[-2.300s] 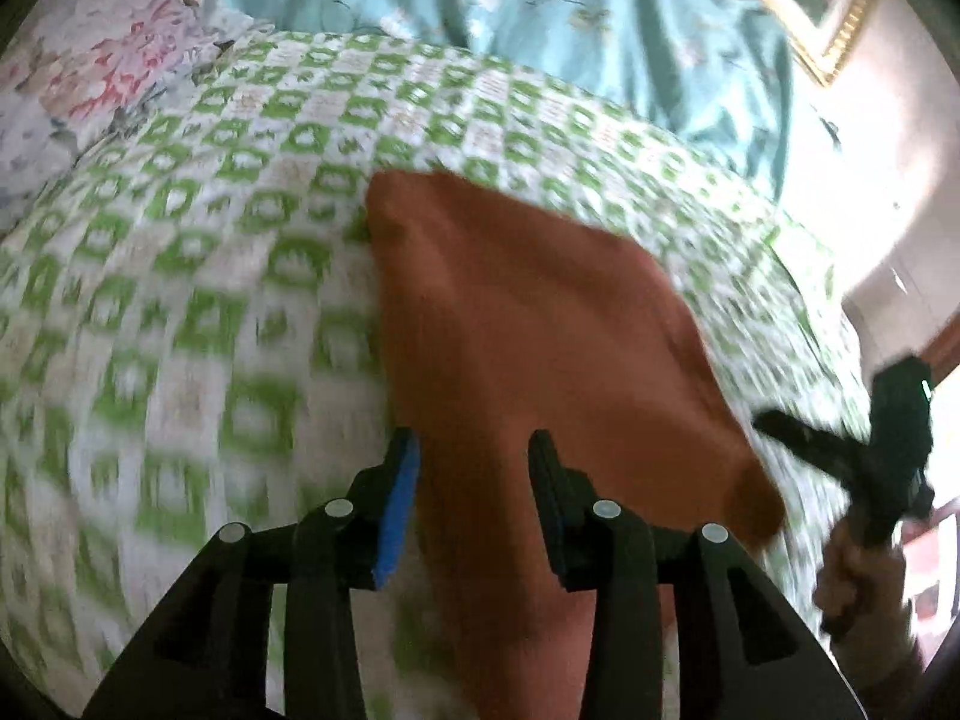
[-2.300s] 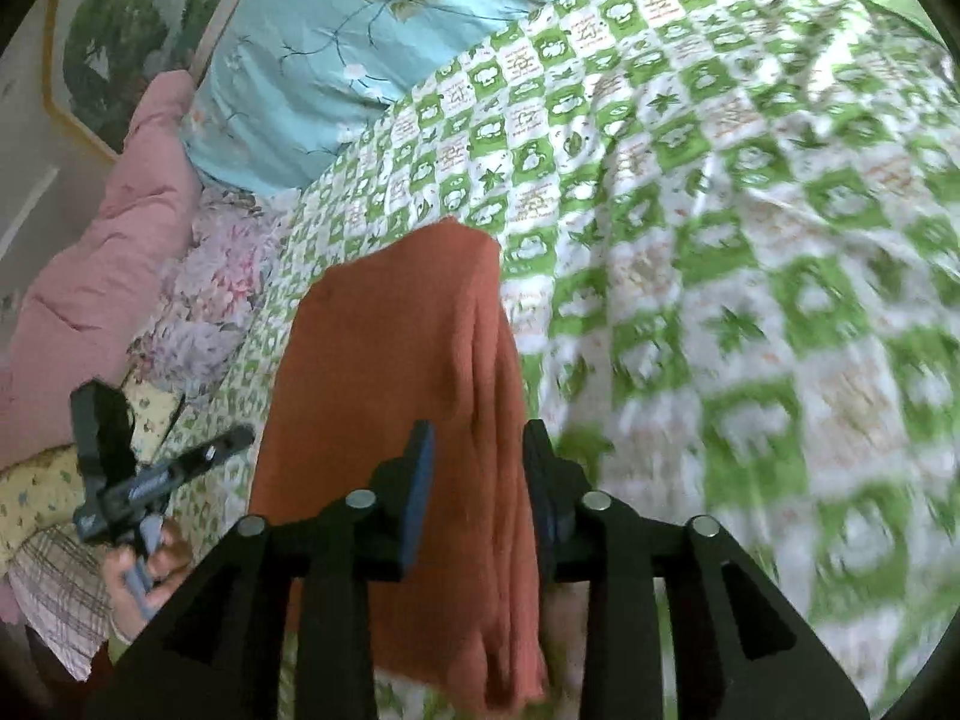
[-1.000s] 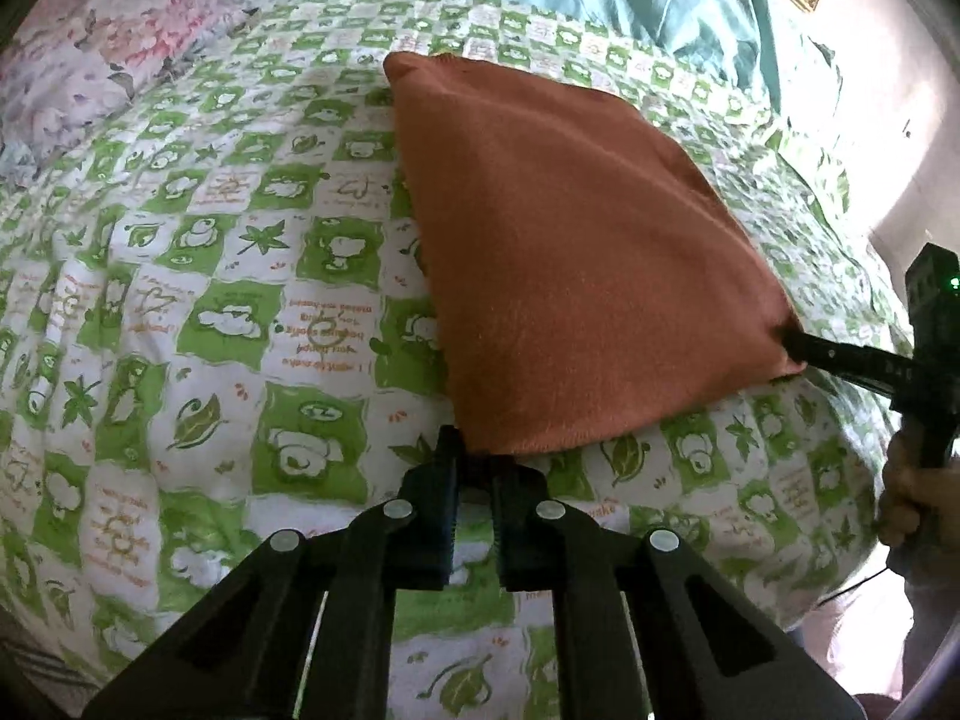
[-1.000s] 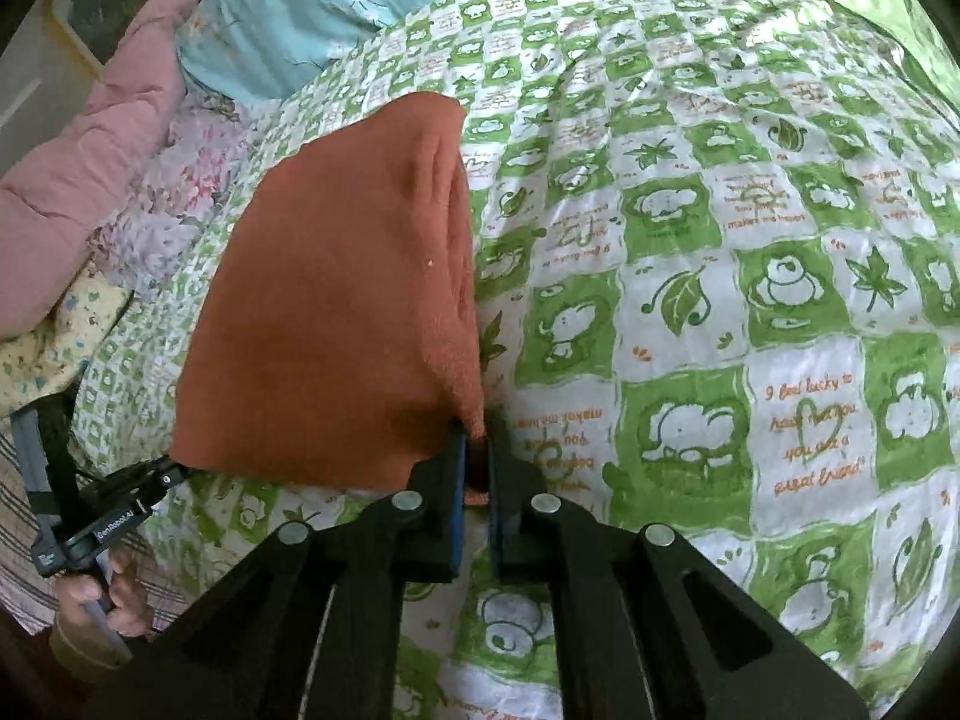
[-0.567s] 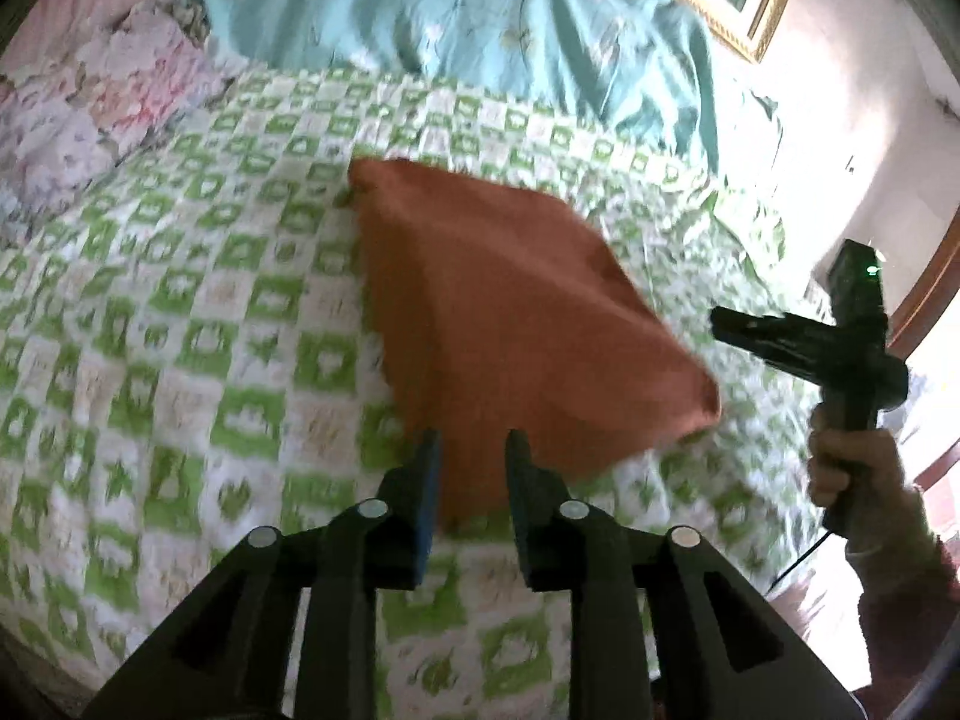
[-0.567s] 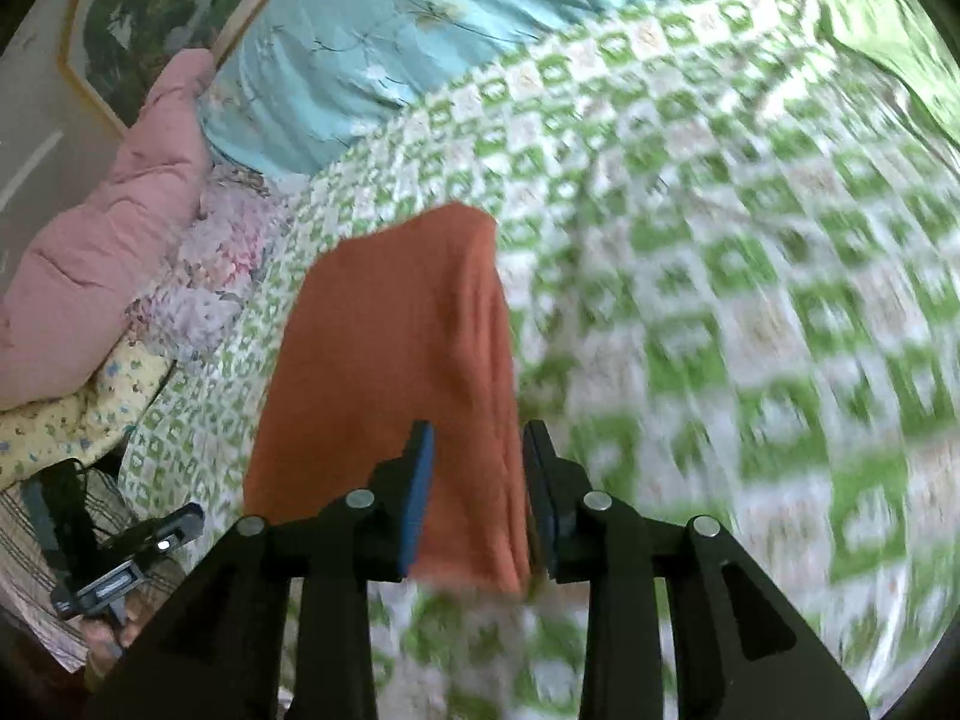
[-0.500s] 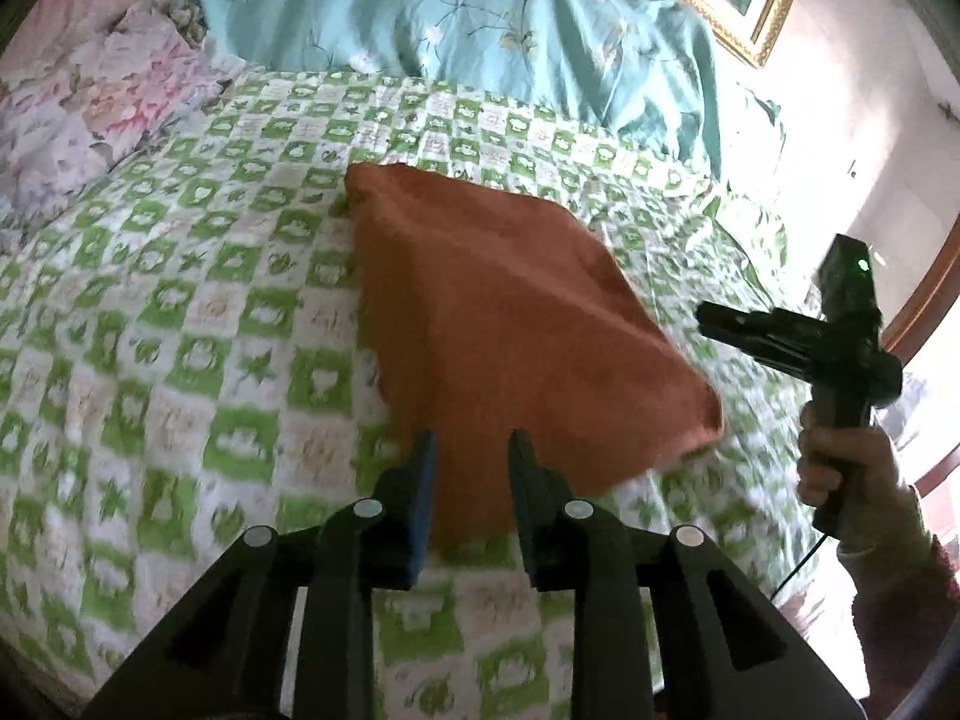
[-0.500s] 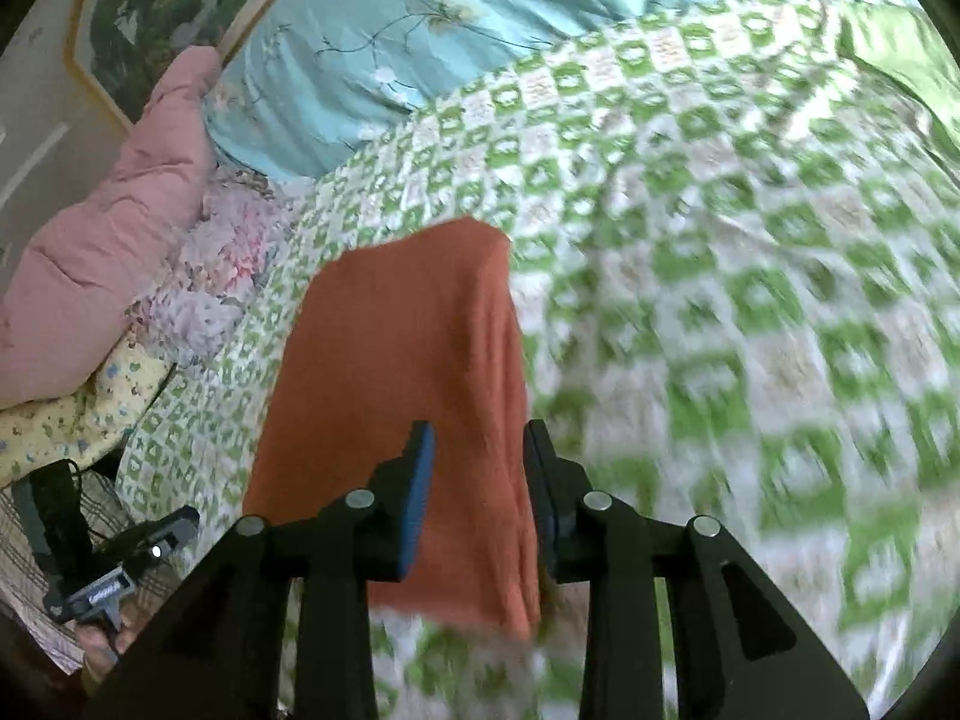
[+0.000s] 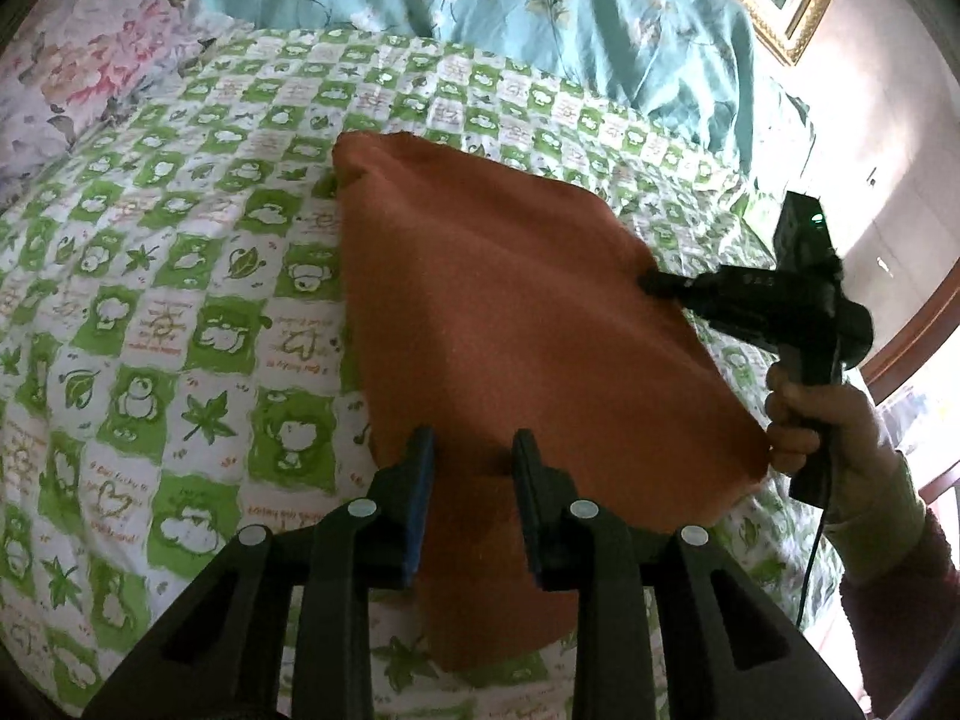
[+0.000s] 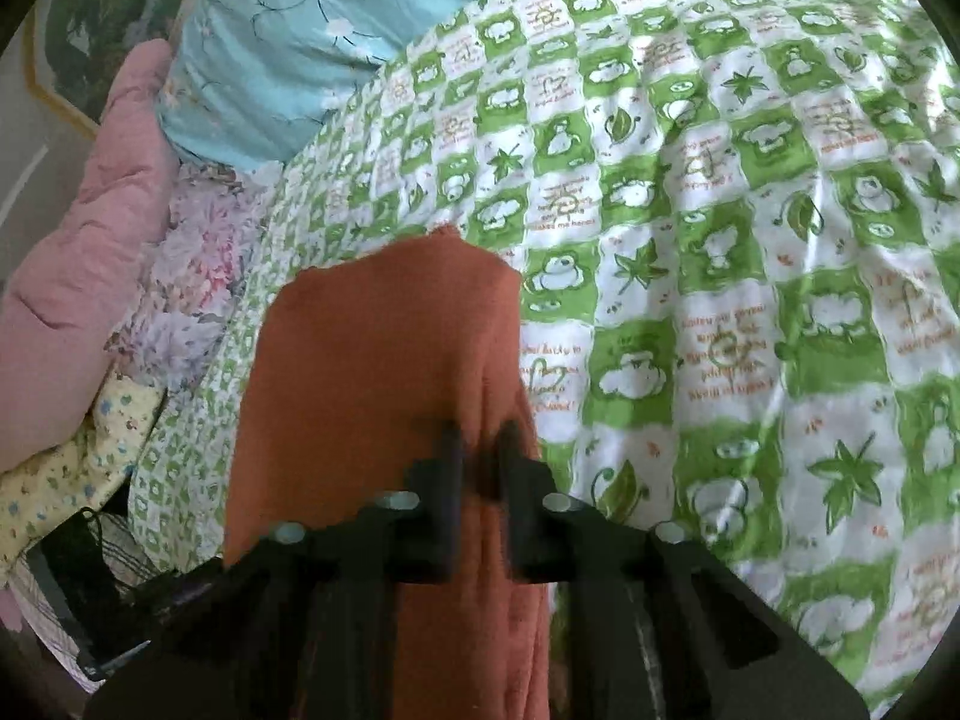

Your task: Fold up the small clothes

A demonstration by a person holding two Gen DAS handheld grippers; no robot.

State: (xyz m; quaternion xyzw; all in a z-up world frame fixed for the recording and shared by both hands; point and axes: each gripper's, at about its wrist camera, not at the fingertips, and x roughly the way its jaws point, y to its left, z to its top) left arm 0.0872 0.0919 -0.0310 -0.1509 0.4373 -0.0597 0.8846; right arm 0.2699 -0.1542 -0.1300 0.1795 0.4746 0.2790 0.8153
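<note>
A folded rust-orange cloth [image 9: 510, 312] lies flat on the green-and-white checked bedspread [image 9: 168, 300]. My left gripper [image 9: 471, 450] is open, its jaws apart over the cloth's near edge, holding nothing. In the left wrist view my right gripper [image 9: 651, 285] reaches in from the right, its tip at the cloth's right edge. In the right wrist view the right gripper [image 10: 480, 444] is blurred, with a narrow gap between its jaws over the cloth [image 10: 384, 372]; no fabric shows between them.
A turquoise floral sheet [image 9: 480, 6] and a gold picture frame [image 9: 798, 6] are behind the bed. A flowered pillow [image 9: 66, 66] lies at left. A pink quilt [image 10: 78, 228] and yellow dotted bedding [image 10: 78, 450] lie at left in the right wrist view.
Both grippers let go of the cloth's corners about a second ago and lifted. They have since come down closer over the cloth, the right one reaching its right edge.
</note>
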